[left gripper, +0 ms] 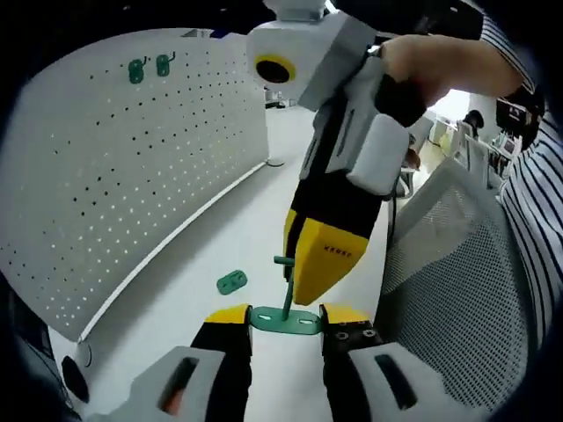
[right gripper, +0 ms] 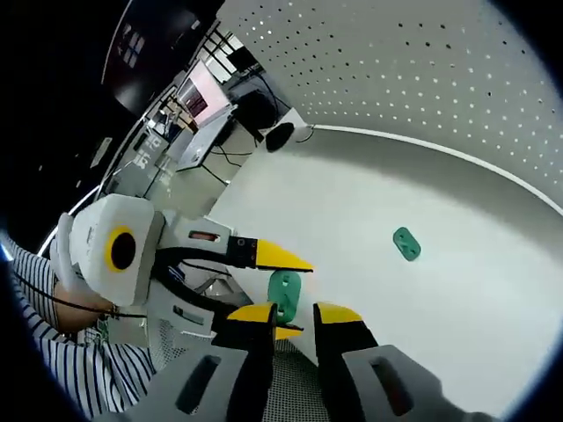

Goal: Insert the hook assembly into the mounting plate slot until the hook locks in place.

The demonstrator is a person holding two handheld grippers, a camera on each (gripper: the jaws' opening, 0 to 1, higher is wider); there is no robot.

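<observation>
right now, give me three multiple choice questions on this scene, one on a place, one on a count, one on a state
1. Where is the spare plate?
A. flat on the table
B. hung on a wall hook
C. inside a box

2. How many green pieces hang on the pegboard?
A. none
B. two
C. five

3. The left tongs are:
A. open and empty
B. shut on the plate
C. shut on a cable

Answers:
1 A, it lies on the white table surface, apart from both tongs.
2 B, two green pieces sit side by side near the pegboard's top.
3 B, the yellow tips pinch the plate by its two ends, and the hook meets it from above.
</observation>
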